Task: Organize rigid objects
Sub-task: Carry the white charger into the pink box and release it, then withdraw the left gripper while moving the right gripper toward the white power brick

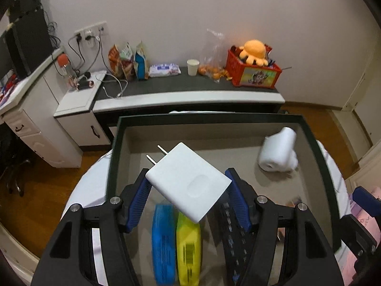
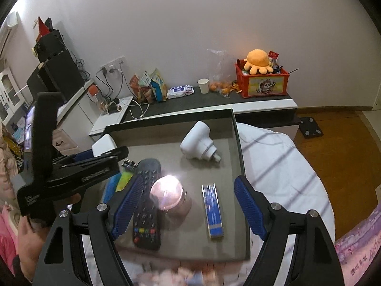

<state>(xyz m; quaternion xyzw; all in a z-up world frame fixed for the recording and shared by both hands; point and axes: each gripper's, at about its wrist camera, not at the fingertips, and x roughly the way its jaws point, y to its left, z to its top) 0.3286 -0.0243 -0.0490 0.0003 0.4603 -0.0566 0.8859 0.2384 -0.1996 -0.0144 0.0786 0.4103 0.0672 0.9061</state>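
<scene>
My left gripper [image 1: 188, 188] is shut on a white flat charger [image 1: 188, 181], prongs pointing up-left, held above the dark-rimmed tray [image 1: 114, 147]. Below it in the tray lie a blue pack [image 1: 163, 240], a yellow pack [image 1: 189, 245] and a black remote [image 1: 234, 238]. A white plug adapter [image 1: 278, 152] lies at the tray's far right. My right gripper [image 2: 188, 202] is open above the tray [image 2: 240, 152], over a black remote [image 2: 146, 205], a round shiny lid or jar [image 2: 170, 195] and a blue narrow box [image 2: 213, 209]. The left gripper with the charger [image 2: 104, 144] shows at the left.
The tray rests on a white-covered bed [image 2: 285, 166]. Behind stands a low cabinet [image 1: 190, 97] with snack bags, a paper cup [image 1: 193, 66], a red crate with an orange plush [image 1: 253, 69] and cables. Wooden floor lies at both sides.
</scene>
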